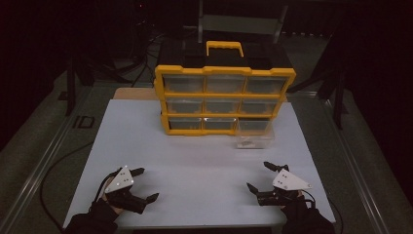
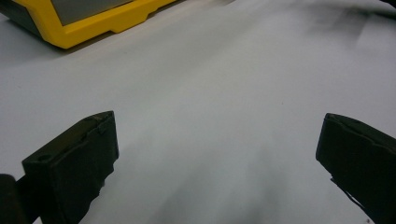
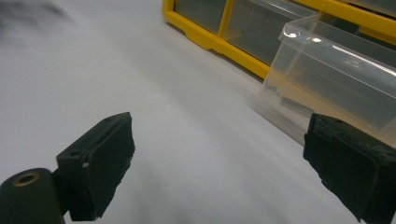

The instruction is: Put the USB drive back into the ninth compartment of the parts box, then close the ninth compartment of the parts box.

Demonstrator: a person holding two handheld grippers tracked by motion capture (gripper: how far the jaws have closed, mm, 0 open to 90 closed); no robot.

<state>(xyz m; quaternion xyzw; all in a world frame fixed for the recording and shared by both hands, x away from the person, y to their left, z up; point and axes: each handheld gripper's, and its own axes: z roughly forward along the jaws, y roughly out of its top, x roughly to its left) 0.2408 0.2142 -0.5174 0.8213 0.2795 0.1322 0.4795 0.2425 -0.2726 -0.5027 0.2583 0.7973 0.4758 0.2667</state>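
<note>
A yellow drawer cabinet (image 1: 224,100) with a black top and a yellow handle stands at the far middle of the white table (image 1: 195,165). It holds three rows of three clear drawers. The bottom right drawer (image 1: 254,134) is pulled well out toward the person, so its clear plastic body sticks forward over the table, and some small pale parts lie in its front end, too small to make out.

The left gripper (image 1: 144,184) rests near the front left of the table, its jaws spread wide with nothing between them. In the left gripper view (image 2: 217,158) bare white table lies between the two black jaws, and a corner of the yellow cabinet frame shows far off at the upper left.

The right gripper (image 1: 259,176) sits near the front right of the table, also with its jaws spread wide and empty. It is well apart from the pulled-out drawer, which lies ahead of it, toward the cabinet. In the right gripper view (image 3: 219,158) the drawer (image 3: 327,79) appears above and beyond the right-hand jaw, not between the jaws, with the cabinet's yellow bottom rail behind it
</note>
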